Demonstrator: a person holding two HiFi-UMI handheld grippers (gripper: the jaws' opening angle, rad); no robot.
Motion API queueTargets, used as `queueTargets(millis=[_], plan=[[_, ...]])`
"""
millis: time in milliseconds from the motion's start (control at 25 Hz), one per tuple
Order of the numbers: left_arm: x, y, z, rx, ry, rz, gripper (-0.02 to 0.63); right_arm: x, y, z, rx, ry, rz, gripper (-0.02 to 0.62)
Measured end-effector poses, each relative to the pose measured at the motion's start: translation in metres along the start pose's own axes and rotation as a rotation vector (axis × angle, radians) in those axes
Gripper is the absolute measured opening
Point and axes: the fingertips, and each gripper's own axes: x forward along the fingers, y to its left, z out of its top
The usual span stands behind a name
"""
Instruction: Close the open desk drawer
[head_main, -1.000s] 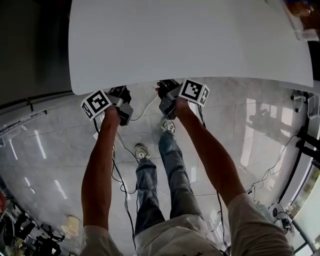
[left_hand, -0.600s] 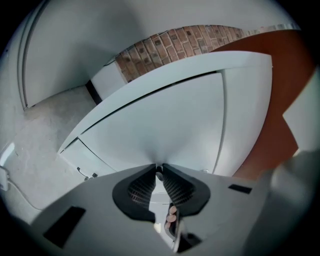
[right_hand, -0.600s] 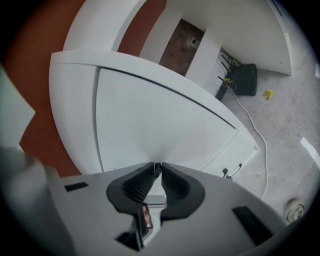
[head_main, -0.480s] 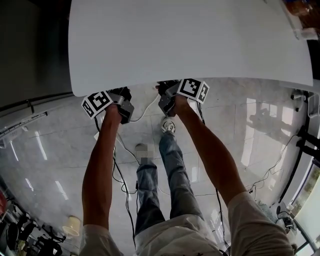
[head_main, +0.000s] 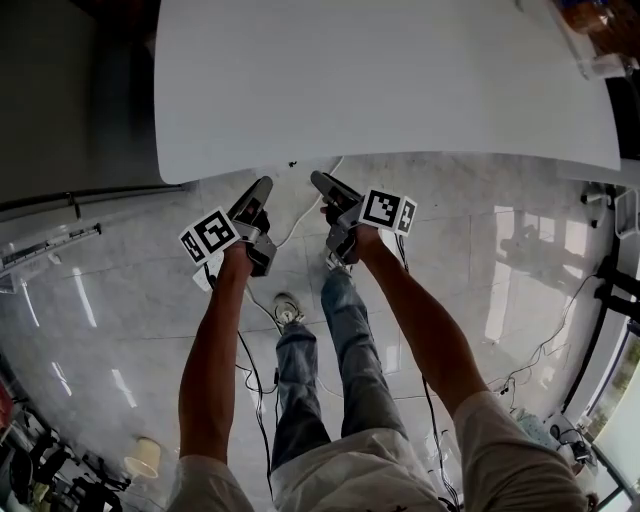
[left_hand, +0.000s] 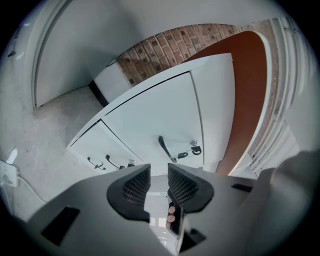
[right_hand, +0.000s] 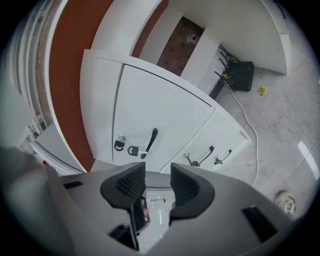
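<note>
The white desk top (head_main: 380, 80) fills the upper head view. Beneath it stands a white drawer unit (left_hand: 150, 115); its big front carries a black handle (left_hand: 164, 148) and a lock with keys (left_hand: 192, 148). In the right gripper view the same handle (right_hand: 151, 141) and lock (right_hand: 120, 144) show. No gap into a drawer is visible. My left gripper (head_main: 262, 188) and right gripper (head_main: 320, 180) hang side by side just short of the desk's near edge. Both point at the drawer fronts without touching them. The jaws of the left gripper (left_hand: 159, 172) and right gripper (right_hand: 158, 172) are opening, with nothing between them.
Two smaller drawer fronts with black handles (right_hand: 207, 154) sit beside the big one. A black box with cables (right_hand: 242, 75) lies on the floor under the desk, and a white cable (right_hand: 250, 130) runs across the tiles. The person's legs and shoes (head_main: 285, 305) stand below the grippers.
Both grippers have drawn back from under the desk's near edge toward the person and now show in full. Their jaws have come apart.
</note>
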Motion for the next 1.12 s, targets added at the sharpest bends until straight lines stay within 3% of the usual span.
queueTargets(millis=[200, 240, 280, 520, 680, 840, 1000, 1120], plan=[[-0.022, -0.011, -0.015, 0.035, 0.011, -0.009, 0.104, -0.012, 0.013, -0.023, -0.056, -0.003, -0.021, 0.045], [-0.027, -0.014, -0.017, 0.056, 0.017, -0.011, 0.051, -0.013, 0.018, -0.027, -0.073, -0.004, -0.023, 0.02], [-0.033, -0.018, -0.018, 0.081, 0.025, -0.012, 0.011, -0.014, 0.024, -0.031, -0.089, -0.004, -0.021, 0.017], [-0.055, -0.047, -0.014, 0.23, 0.034, 0.012, 0.011, -0.032, 0.05, -0.037, -0.218, -0.009, -0.078, 0.017], [-0.074, -0.083, -0.02, 0.424, 0.066, 0.03, 0.011, -0.057, 0.081, -0.038, -0.54, 0.028, -0.188, 0.017], [-0.096, -0.141, -0.029, 0.693, 0.048, 0.045, 0.011, -0.093, 0.132, -0.035, -0.904, 0.019, -0.271, 0.017], [-0.131, -0.197, -0.043, 0.917, -0.01, 0.06, 0.011, -0.133, 0.191, -0.042, -1.028, -0.059, -0.276, 0.017], [-0.155, -0.232, -0.061, 0.975, -0.036, 0.05, 0.011, -0.166, 0.224, -0.054, -1.047, -0.113, -0.281, 0.017]])
